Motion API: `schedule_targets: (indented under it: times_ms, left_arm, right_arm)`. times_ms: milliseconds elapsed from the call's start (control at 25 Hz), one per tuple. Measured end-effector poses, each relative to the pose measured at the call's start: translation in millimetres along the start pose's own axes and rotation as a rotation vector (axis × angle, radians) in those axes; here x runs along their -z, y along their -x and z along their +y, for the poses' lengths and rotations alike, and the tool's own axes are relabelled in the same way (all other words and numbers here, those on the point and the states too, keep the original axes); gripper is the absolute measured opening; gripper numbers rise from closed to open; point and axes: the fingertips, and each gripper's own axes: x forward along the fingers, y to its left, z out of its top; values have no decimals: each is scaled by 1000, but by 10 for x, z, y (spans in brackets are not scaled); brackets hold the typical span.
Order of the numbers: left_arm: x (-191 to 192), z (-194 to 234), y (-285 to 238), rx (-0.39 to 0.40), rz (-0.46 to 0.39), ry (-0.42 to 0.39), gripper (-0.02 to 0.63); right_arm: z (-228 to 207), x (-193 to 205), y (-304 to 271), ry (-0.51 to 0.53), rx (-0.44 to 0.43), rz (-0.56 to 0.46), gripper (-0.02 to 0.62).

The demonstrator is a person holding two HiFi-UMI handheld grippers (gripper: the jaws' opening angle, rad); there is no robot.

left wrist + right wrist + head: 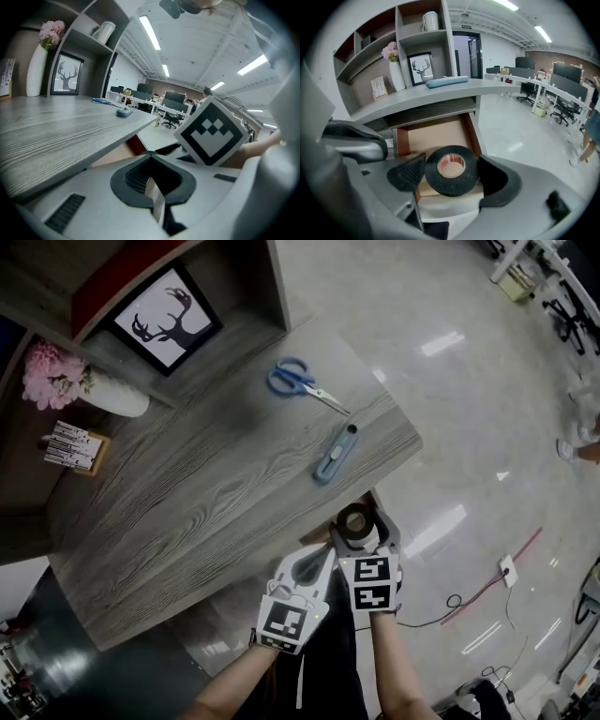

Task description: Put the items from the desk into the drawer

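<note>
Grey wood-grain worktop [206, 493] fills the head view, in an open office with shelving behind it. Seen from the right gripper view, an open drawer [436, 133] sits under the worktop's front edge with its bare brown floor showing.

The right gripper [450, 172] has its jaws closed on a roll of black tape [355, 521], one pad on each side of the roll's outer rim. The roll's hole faces up toward the camera. In that view the drawer floor lies at 12 o'clock from the jaws, directly behind and apparently beneath the roll. The tape looks already placed above the drawer, so the next move probably needs only a lowering and a parting of the jaws.

The left gripper [150, 158] is just beside the right one at its 9 o'clock, with its jaws together and nothing between them.

Two items remain on the worktop. Blue-handled scissors [302, 381] and a blue-grey cutter [335, 454] lie at about 12 o'clock from both grippers in the head view. The cutter's long axis runs from 7 to 1 o'clock.
</note>
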Motion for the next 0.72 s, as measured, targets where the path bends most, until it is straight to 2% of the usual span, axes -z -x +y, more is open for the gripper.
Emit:
schedule_targets:
  times_ms: [160, 440, 720]
  left_arm:
    - [-26, 35, 4, -2, -5, 6, 9]
    - [-109, 23, 43, 6, -34, -6, 9]
    - [-222, -2, 72, 12, -29, -12, 9]
  right_arm:
    - [24, -139, 27, -8, -18, -54, 353]
    - [34, -195, 121, 12, -12, -46, 352]
    - [57, -220, 224, 10, -14, -46, 351]
